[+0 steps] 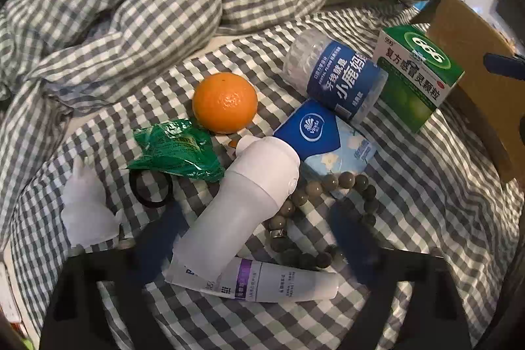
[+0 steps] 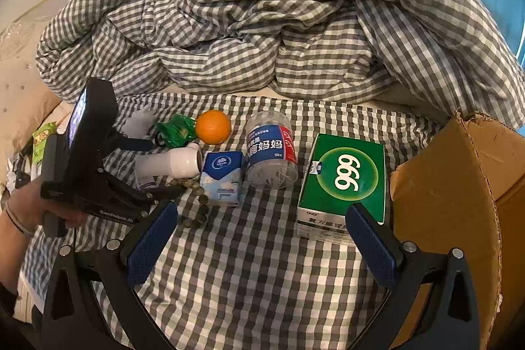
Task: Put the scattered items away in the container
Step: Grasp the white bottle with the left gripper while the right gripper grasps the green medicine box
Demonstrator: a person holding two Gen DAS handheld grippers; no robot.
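Scattered items lie on a checked sheet. In the left wrist view my left gripper (image 1: 256, 238) is open, its blue pads either side of a white bottle (image 1: 242, 199) that lies over a white tube (image 1: 262, 282) and a bead bracelet (image 1: 328, 186). Beyond are an orange (image 1: 224, 102), a green packet (image 1: 175, 150), a black hair tie (image 1: 151, 189), a blue tissue pack (image 1: 325, 136), a clear floss jar (image 1: 334, 76) and a green 999 box (image 1: 416, 74). My right gripper (image 2: 262, 238) is open and empty, just before the 999 box (image 2: 343, 182). The cardboard box (image 2: 459, 202) stands at the right.
A crumpled checked duvet (image 2: 262, 22) is piled behind the items. A white glove-like cloth (image 1: 87, 212) lies at the left. The left gripper and the hand holding it (image 2: 85, 173) show at the left of the right wrist view. The cardboard box (image 1: 475, 61) sits beside the 999 box.
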